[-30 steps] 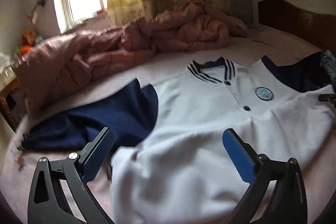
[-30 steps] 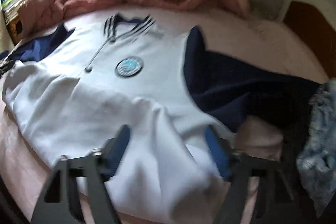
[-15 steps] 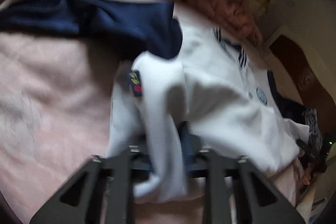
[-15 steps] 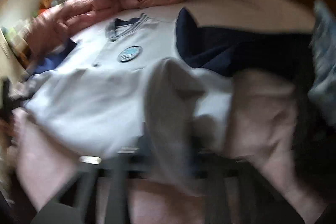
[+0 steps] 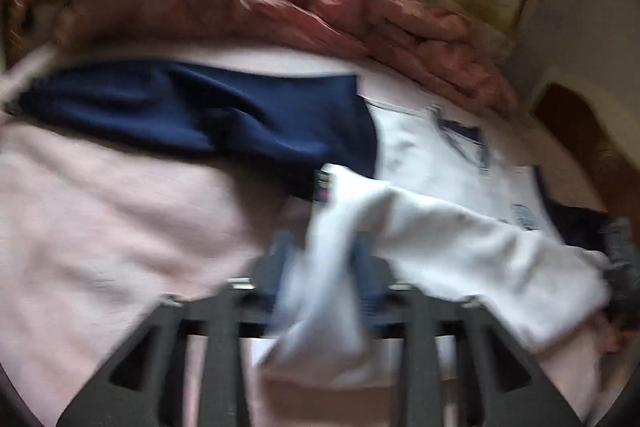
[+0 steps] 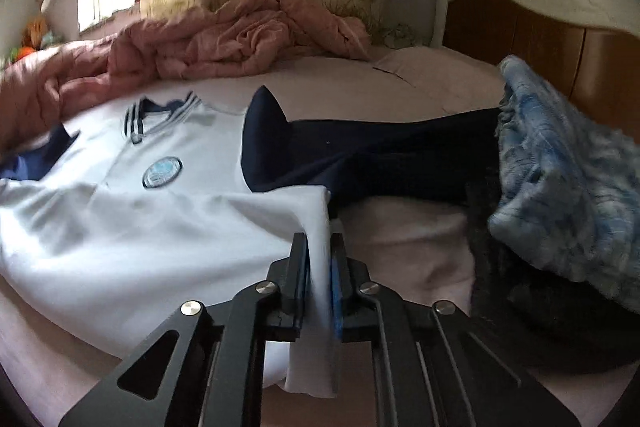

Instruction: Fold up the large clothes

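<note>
- Lying spread on the pink bed sheet (image 6: 412, 239) is the shirt (image 6: 168, 211), front up, white in the body with navy sleeves, a striped collar (image 6: 160, 119) at the far end and a round badge (image 6: 162, 172) on the chest.
- The right gripper (image 6: 319, 267) has the near hem corner on its side between its jaws; they are almost together and closing, and the white cloth is pinched flat between the pads and hangs out below them.
- The left gripper (image 5: 320, 267) has the opposite hem corner bunched between its jaws; they stand partly apart and are opening. The view is blurred, but the cloth fills the gap and the pads seem to press on it.
- One navy sleeve (image 5: 192, 115) lies stretched out flat to the side in the left view; the other (image 6: 360, 151) runs toward a blue fuzzy blanket (image 6: 568, 183) in the right view.
- A rumpled pink quilt (image 6: 240, 39) is heaped beyond the collar, well apart from the shirt.
- The shirt looks light, soft and limp: it will sag between the two grips and keep no shape of its own.
- Corners of the hem are a sound place to hold, judging by how the cloth drapes; a shallow pinch may slip, so the left grip looks the weaker one.
</note>
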`<state>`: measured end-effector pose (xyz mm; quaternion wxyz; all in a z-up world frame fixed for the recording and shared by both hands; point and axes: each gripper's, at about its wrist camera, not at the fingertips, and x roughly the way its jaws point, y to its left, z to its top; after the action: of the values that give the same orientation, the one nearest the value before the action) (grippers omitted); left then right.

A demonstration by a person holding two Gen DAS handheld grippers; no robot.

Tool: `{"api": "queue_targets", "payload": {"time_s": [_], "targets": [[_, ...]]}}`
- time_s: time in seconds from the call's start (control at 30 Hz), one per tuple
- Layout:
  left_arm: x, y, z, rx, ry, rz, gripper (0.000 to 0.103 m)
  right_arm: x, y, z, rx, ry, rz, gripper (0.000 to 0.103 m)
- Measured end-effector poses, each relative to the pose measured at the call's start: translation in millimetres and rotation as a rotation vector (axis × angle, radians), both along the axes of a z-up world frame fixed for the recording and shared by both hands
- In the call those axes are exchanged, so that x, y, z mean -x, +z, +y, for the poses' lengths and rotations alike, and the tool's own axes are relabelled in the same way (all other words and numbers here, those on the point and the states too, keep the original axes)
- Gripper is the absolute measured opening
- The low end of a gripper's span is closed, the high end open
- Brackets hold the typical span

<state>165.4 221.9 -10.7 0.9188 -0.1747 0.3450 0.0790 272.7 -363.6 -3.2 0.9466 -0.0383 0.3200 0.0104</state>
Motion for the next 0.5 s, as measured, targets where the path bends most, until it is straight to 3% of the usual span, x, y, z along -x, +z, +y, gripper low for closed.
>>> {"api": "queue_targets", "payload": {"time_s": [0.07, 0.13, 0.3, 0.43, 0.5], "targets": [[15, 3, 2, 0.043, 0.077, -0.021, 0.053, 3, 4, -9, -0.027, -0.008, -0.012, 0.018], [21, 4, -1, 0.113, 0.040, -0.032, 0.053, 16, 12, -20, -0.075, -0.027, -0.043, 0.029], [28, 19, -38, 0.010, -0.045, -0.059, 0.053, 34, 22, -26, -0.128, -0.004, -0.047, 0.029], [39, 16, -39, 0.127, -0.075, -0.083, 0.053, 51, 16, -24, -0.136, 0.019, 0.005, 0.029], [44, 12, -41, 0.109, -0.065, -0.064, 0.053, 58, 5, -26, -0.142, 0.015, 0.054, 0.029]]}}
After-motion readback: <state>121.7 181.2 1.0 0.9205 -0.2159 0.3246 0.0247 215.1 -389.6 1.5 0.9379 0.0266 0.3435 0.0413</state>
